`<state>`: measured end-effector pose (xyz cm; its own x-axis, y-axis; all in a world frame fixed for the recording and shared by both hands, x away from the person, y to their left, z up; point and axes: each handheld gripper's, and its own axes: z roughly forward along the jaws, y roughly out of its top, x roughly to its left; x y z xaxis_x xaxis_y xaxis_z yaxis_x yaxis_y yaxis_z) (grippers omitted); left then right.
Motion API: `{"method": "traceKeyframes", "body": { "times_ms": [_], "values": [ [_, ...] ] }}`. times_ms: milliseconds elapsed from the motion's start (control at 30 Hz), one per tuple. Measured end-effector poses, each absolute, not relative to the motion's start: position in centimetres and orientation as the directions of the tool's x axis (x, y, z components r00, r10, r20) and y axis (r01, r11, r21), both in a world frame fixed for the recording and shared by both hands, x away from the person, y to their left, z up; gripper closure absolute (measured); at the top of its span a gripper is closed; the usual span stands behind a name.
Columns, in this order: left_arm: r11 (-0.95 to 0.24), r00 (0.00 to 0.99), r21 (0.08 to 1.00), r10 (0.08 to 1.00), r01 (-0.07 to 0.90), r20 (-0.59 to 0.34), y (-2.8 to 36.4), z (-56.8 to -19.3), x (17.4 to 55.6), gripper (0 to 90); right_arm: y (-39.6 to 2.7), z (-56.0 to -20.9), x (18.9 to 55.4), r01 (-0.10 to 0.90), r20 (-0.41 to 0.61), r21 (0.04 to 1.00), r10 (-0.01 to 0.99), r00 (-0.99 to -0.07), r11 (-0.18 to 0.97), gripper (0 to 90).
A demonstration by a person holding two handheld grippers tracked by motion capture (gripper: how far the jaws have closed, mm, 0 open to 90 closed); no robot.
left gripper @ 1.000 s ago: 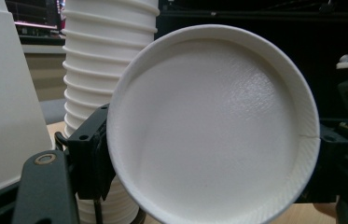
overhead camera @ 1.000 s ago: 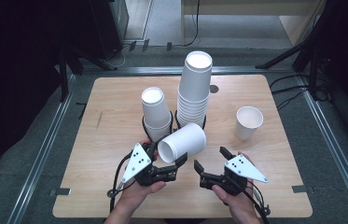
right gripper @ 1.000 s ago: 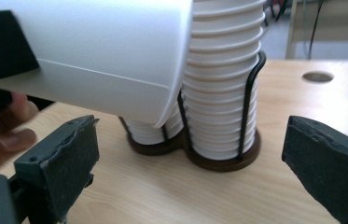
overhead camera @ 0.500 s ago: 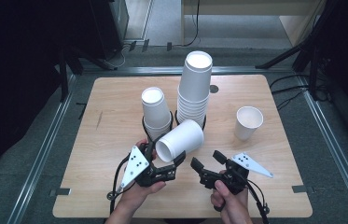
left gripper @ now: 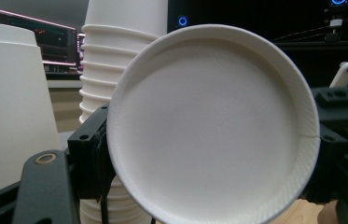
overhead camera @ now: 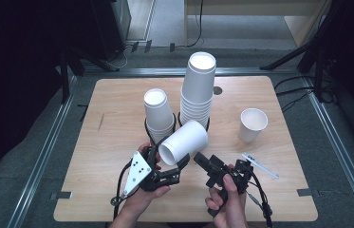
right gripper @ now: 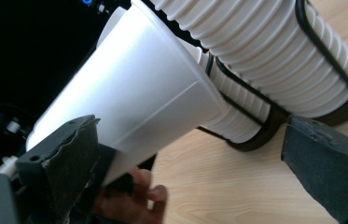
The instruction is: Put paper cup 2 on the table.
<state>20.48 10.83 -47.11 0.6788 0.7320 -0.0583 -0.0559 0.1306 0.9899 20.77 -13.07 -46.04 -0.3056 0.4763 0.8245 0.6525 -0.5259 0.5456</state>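
A white paper cup [overhead camera: 184, 141] lies on its side above the table, and my left gripper [overhead camera: 170, 164] is shut on its bottom end. In the left gripper view the cup's recessed base [left gripper: 209, 135] faces the camera, with a black jaw pressing on each side. My right gripper [overhead camera: 206, 164] stands open just to the right of the cup, its jaws pointing up-left at it. In the right gripper view the cup's wall [right gripper: 139, 88] runs past the left jaw and the gap to the right jaw is wide. A hand holds each gripper.
Behind the held cup stand two stacks of upside-down cups in black wire holders, a short one [overhead camera: 158, 111] and a tall one [overhead camera: 198, 88]. A single upright cup [overhead camera: 252, 124] sits at the right. The wooden table [overhead camera: 108, 142] has bare room at left and front.
The right gripper has rolled so its grey plate now tips off to the right, and it has edged left toward the cup. The left gripper and the cup have not moved.
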Motion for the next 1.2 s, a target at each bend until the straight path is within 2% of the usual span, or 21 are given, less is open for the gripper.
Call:
{"method": "traceKeyframes", "body": {
  "times_ms": [167, 300, 467, 667, 833, 1200],
  "values": [
    [0.124, 0.684, 0.991, 0.728, -0.056, -0.053, 10.4, -47.4, 20.4, 22.3, -13.0, -45.8, 20.7, 0.695, 0.909, 0.399, 0.359, -0.212, -0.599, 3.4],
    [0.119, 0.686, 0.991, 0.726, -0.058, -0.047, 10.0, -47.7, 20.3, 22.3, -12.9, -45.9, 20.6, 0.726, 0.966, 0.242, 0.227, -0.121, -0.643, 3.4],
    [0.105, 0.689, 0.992, 0.724, -0.068, -0.03, 9.7, -47.9, 20.2, 22.3, -12.5, -46.2, 20.9, 0.743, 0.995, 0.092, 0.098, -0.036, -0.663, 3.1],
    [0.107, 0.696, 0.992, 0.717, -0.072, -0.027, 9.4, -47.9, 20.0, 22.3, -12.4, -46.4, 21.7, 0.743, 1.0, -0.006, 0.016, 0.022, -0.669, 2.8],
    [0.103, 0.7, 0.991, 0.714, -0.081, -0.017, 9.2, -47.9, 19.9, 22.3, -12.5, -46.7, 22.4, 0.739, 0.999, -0.049, -0.017, 0.05, -0.672, 2.7],
    [0.095, 0.713, 0.991, 0.702, -0.092, -0.001, 8.7, -48.0, 19.6, 22.3, -12.2, -46.8, 23.3, 0.733, 0.995, -0.095, -0.055, 0.078, -0.673, 2.6]
  ]
}}
